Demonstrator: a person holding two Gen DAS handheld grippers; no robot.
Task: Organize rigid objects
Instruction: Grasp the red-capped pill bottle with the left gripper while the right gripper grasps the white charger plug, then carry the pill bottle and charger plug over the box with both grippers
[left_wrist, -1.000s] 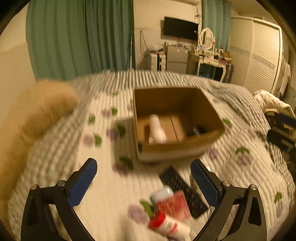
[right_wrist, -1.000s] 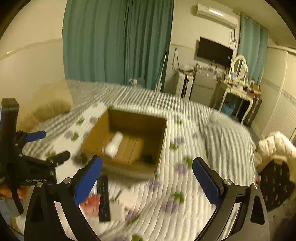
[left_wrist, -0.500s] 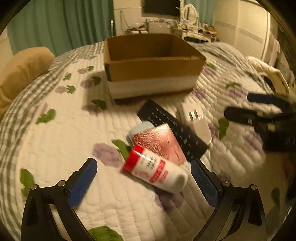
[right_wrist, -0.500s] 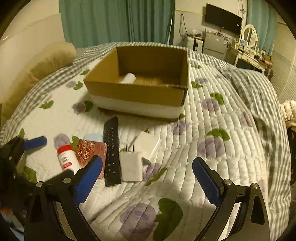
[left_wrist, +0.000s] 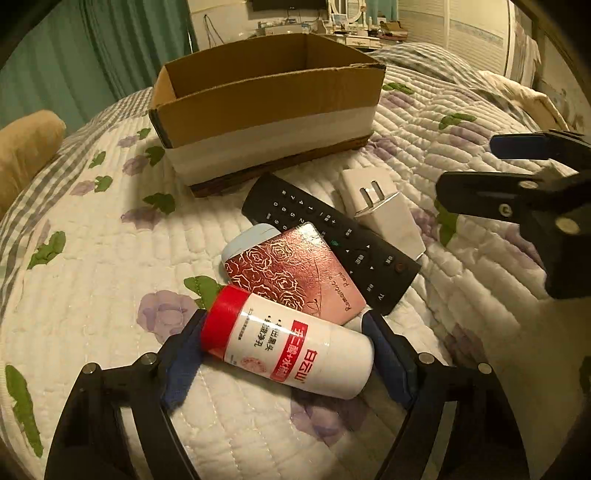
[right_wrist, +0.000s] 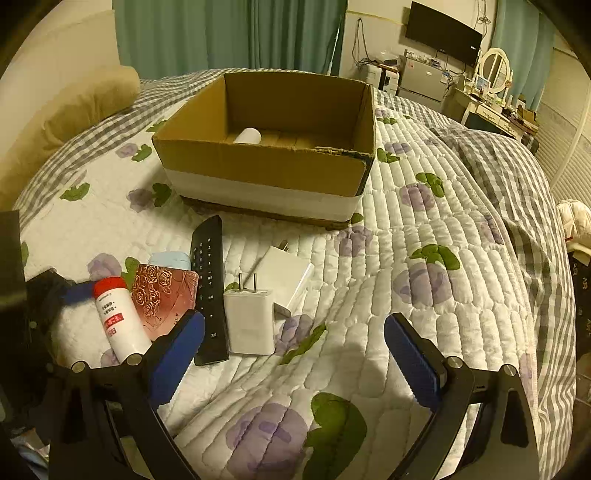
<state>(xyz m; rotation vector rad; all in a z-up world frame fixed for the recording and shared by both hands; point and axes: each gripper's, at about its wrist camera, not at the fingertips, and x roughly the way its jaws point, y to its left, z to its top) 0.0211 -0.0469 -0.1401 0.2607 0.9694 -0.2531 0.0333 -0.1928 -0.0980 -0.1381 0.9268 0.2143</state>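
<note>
1. Left wrist view: your left gripper (left_wrist: 286, 349) has its pads against both ends of the red-capped bottle (left_wrist: 291, 350), which lies on the quilt (left_wrist: 92, 258) in front of the box (left_wrist: 266, 110). The pink case (left_wrist: 295, 275) touches the bottle; the remote (left_wrist: 332, 236) and charger (left_wrist: 384, 212) lie nearer the box.

2. Right wrist view: your right gripper (right_wrist: 293, 356) is spread wide, holding nothing, in front of the box (right_wrist: 266, 170). The charger (right_wrist: 249, 319) and remote (right_wrist: 210, 291) lie just ahead.

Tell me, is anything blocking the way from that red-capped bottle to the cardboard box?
On the quilt, yes: the rose-patterned case and the black remote lie between the red-capped bottle, framed by the left gripper, and the cardboard box. The box is open on top, so lifting over them looks unobstructed.
</note>
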